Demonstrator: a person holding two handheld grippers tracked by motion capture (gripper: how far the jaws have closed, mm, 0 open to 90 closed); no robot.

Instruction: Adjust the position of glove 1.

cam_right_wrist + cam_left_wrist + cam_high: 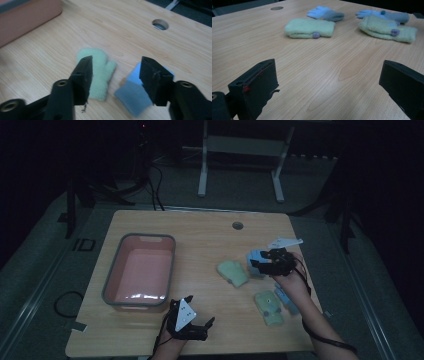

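- Wooden table (200,240): level and smooth; pink plastic tub (140,270) at left.
- Green fleece mitten (98,72): flat on the table mid-right, thumb toward the blue glove (136,93) just beside; likely soft, light, limp, so prone to drooping when lifted.
- Suggested grip point: across the mitten body, not the thumb.
- Right gripper (115,75): above mitten and glove, jaws part-spread, nothing clasped.
- Left gripper (329,82): jaws wide apart, unloaded, above bare tabletop.

Blue glove (132,96) flat beside green mitten (98,75)
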